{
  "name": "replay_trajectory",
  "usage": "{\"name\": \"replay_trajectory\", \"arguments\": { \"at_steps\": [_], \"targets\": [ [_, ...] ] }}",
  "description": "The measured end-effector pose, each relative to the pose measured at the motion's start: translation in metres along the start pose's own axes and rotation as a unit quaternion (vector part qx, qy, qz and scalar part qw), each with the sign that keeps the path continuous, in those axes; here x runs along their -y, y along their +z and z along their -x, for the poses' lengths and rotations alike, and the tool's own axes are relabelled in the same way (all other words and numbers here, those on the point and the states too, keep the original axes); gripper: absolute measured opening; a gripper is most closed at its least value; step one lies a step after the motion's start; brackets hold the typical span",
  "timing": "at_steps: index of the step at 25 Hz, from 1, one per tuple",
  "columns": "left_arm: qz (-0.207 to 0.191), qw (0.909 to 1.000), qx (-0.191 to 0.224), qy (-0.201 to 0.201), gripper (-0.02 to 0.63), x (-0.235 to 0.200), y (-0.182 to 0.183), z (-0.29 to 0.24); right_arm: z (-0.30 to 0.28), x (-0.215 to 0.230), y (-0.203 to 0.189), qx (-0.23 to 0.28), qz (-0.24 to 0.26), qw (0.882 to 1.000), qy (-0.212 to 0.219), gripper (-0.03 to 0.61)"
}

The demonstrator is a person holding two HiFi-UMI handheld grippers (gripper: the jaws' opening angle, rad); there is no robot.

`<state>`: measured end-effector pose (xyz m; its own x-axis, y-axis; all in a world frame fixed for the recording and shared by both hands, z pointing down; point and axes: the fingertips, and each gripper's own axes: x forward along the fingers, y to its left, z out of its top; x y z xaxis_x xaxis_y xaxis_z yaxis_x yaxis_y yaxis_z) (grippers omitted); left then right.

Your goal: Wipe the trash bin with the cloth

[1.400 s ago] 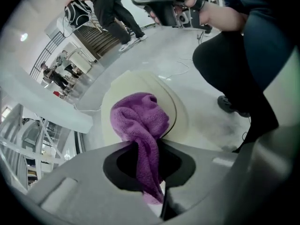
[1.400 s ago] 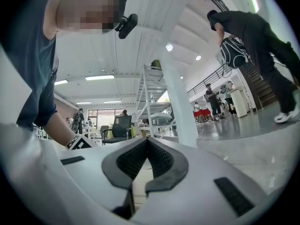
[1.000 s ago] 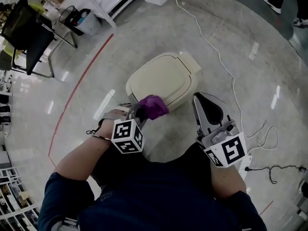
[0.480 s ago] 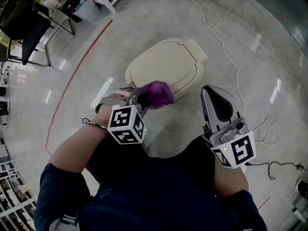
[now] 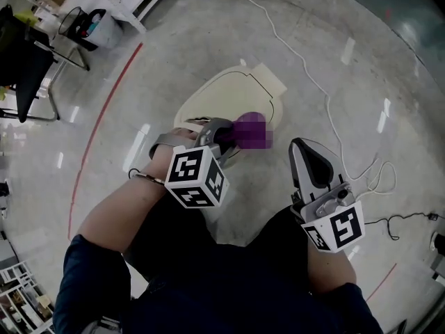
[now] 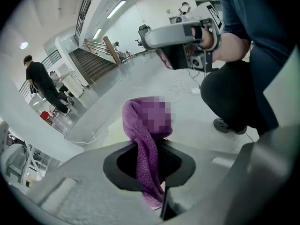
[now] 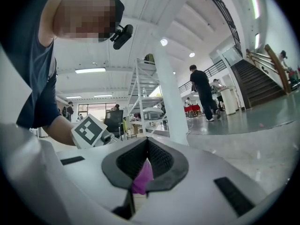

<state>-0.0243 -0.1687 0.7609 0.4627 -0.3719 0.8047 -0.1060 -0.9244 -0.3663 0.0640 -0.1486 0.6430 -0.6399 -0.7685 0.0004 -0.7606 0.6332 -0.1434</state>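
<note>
The trash bin [image 5: 221, 97] is cream, with a flat lid, and stands on the floor in front of me. A purple cloth [image 5: 249, 131] is bunched at the near right edge of the lid. My left gripper [image 5: 224, 133] is shut on the cloth [image 6: 147, 125], which sticks up between the jaws of that gripper [image 6: 150, 159]. My right gripper [image 5: 306, 146] hangs right of the bin, off the lid, jaws together with nothing in them. The right gripper view looks along its closed jaws [image 7: 147, 146] toward the cloth [image 7: 142, 180].
A white cable [image 5: 314, 72] runs across the floor past the bin's right side, with a black cable [image 5: 400, 221] further right. A red floor line [image 5: 104, 120] lies to the left. A black chair [image 5: 21, 54] and a basket [image 5: 87, 23] stand far left. People walk in the distance [image 7: 202, 93].
My left gripper has carried the cloth rightward along the near edge of the lid. The right gripper has stayed beside the bin.
</note>
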Motion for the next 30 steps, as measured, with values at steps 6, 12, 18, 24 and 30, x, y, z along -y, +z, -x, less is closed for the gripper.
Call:
{"name": "replay_trajectory", "arguments": {
  "at_steps": [6, 12, 18, 24, 30],
  "targets": [
    [0.034, 0.9992, 0.020, -0.010, 0.055, -0.030, 0.030, 0.055, -0.010, -0.018, 0.059, -0.038, -0.005, 0.999, -0.017, 0.011],
    [0.057, 0.9981, 0.025, -0.007, 0.054, -0.064, 0.071, 0.135, 0.002, -0.043, 0.158, -0.060, 0.007, 0.998, -0.023, 0.011],
    [0.105, 0.9938, 0.033, 0.012, 0.055, -0.086, 0.116, 0.244, 0.020, -0.080, 0.260, -0.071, 0.015, 0.997, -0.017, 0.011],
    [0.175, 0.9830, 0.043, 0.033, 0.054, -0.092, 0.142, 0.351, 0.036, -0.122, 0.352, -0.086, 0.037, 0.996, 0.002, 0.011],
    [0.261, 0.9610, 0.074, 0.052, 0.054, -0.081, 0.176, 0.440, 0.055, -0.164, 0.421, -0.105, 0.058, 0.992, 0.026, 0.011]
  ]
}}
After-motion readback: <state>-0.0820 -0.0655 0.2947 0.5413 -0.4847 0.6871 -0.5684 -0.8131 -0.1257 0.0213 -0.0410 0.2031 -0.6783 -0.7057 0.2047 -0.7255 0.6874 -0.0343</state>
